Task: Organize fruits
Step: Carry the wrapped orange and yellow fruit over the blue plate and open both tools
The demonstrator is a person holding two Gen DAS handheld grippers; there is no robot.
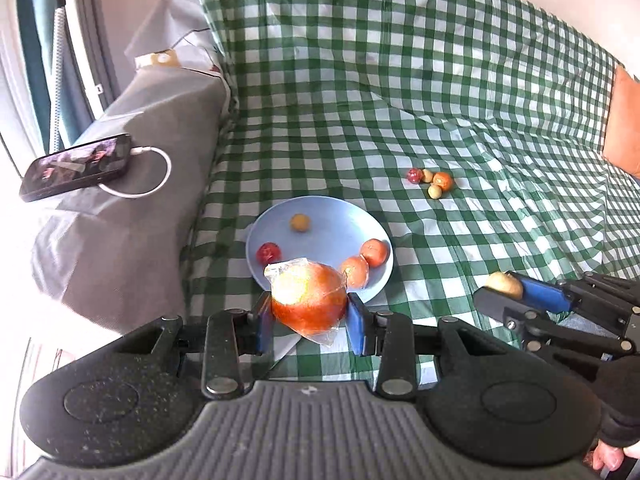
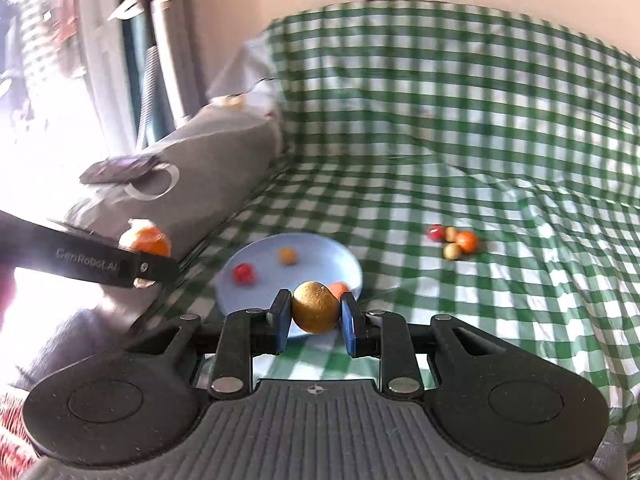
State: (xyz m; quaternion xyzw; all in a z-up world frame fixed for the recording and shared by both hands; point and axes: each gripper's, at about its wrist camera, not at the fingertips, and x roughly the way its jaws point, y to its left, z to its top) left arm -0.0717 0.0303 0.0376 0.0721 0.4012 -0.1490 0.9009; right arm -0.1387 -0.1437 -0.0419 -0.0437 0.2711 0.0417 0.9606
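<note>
My left gripper point(image 1: 309, 312) is shut on a large orange fruit in clear plastic wrap point(image 1: 308, 300), held over the near rim of the light blue plate point(image 1: 328, 216). The plate holds a red fruit point(image 1: 268, 253), a small yellow fruit point(image 1: 300, 223) and two orange fruits point(image 1: 365, 260). My right gripper point(image 2: 316, 316) is shut on a brown-yellow round fruit point(image 2: 316, 307), just in front of the plate point(image 2: 312, 246). It also shows in the left wrist view point(image 1: 505, 286). A small cluster of fruits point(image 1: 432, 180) lies on the checked cloth to the right of the plate.
A green-and-white checked cloth point(image 1: 400, 80) covers the sofa seat and back. A phone point(image 1: 76, 167) with a white cable lies on the grey armrest point(image 1: 160, 120) at left. An orange cushion point(image 1: 624, 128) sits at the right edge.
</note>
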